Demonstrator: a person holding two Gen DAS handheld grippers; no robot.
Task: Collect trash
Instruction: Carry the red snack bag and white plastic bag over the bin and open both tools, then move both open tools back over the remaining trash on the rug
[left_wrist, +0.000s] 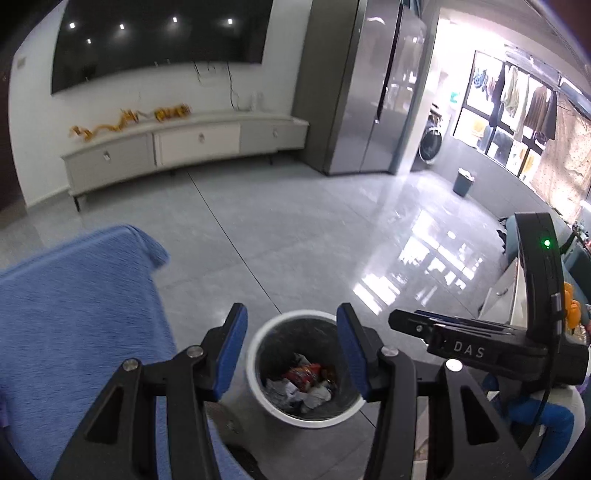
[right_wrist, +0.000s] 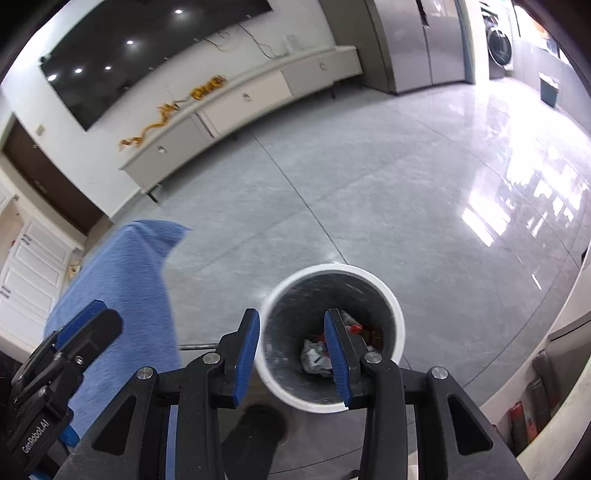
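Observation:
A round bin with a white rim (left_wrist: 255, 384) stands on the grey floor below both grippers; it also shows in the right wrist view (right_wrist: 397, 314). Inside lie crumpled white paper (left_wrist: 314, 397) and a red wrapper (left_wrist: 303, 373); the paper (right_wrist: 314, 356) and a bit of red (right_wrist: 354, 328) show in the right wrist view. My left gripper (left_wrist: 291, 350) is open and empty above the bin. My right gripper (right_wrist: 291, 350) is open and empty above the bin. The right gripper's body (left_wrist: 480, 347) shows at the right of the left wrist view; the left gripper's body (right_wrist: 55, 369) at the left of the right wrist view.
A surface under a blue cloth (left_wrist: 74, 314) is at the left, close to the bin. A long white TV cabinet (left_wrist: 184, 147) stands against the far wall under a dark screen. A grey fridge (left_wrist: 376, 92) and a second bin (left_wrist: 463, 181) are far right. A white counter edge (right_wrist: 554, 424) is at the right.

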